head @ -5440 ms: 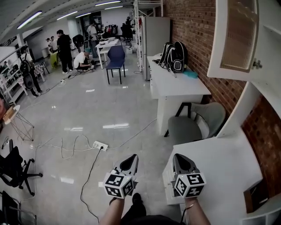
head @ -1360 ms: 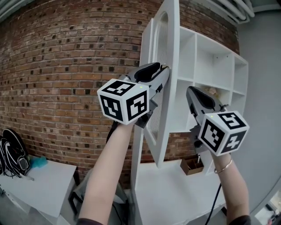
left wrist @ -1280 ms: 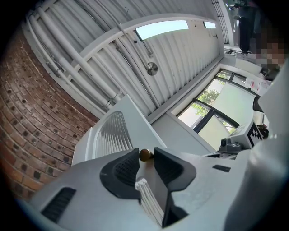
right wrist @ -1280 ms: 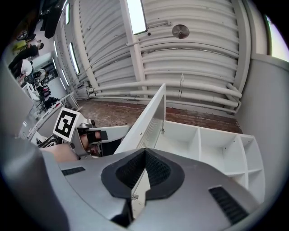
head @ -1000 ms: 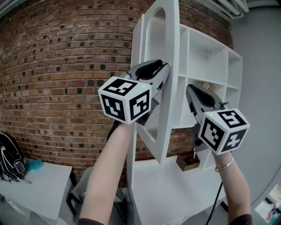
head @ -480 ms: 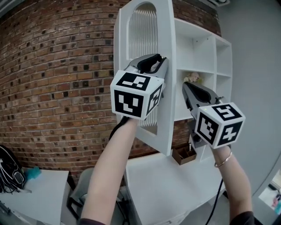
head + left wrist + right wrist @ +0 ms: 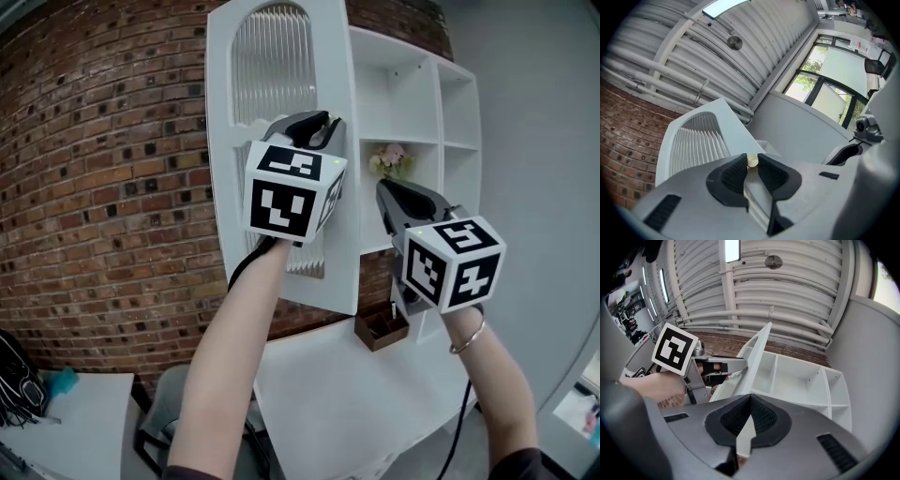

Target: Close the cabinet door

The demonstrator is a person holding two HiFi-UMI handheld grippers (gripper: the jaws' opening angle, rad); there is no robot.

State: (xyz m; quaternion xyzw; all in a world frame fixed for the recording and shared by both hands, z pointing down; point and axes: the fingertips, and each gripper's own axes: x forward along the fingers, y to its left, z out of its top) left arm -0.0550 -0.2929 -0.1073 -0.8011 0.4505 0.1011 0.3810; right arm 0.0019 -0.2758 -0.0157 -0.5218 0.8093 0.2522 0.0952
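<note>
The white cabinet door (image 7: 225, 187) with a ribbed glass panel (image 7: 277, 66) stands partly open in front of the white shelf cabinet (image 7: 412, 103). My left gripper (image 7: 328, 122) is at the door's free edge. In the left gripper view its jaws (image 7: 752, 164) are closing, with the small brass knob (image 7: 752, 161) between the tips and both pads touching it. My right gripper (image 7: 382, 187) hovers just right of the door edge, in front of the open shelves, shut and holding nothing. The right gripper view shows its jaws (image 7: 750, 397) together, with the door (image 7: 757, 352) and the left gripper (image 7: 736, 364) beyond.
A red brick wall (image 7: 112, 169) runs left of the cabinet and a grey wall (image 7: 534, 141) stands at the right. On a shelf sits a small pale flower bunch (image 7: 389, 159). A brown box (image 7: 380, 330) rests on the white counter (image 7: 347, 403) below.
The door has swung from nearly edge-on towards the shelves, showing more of its face. The left gripper went with it at the knob, and the right gripper kept beside it.
</note>
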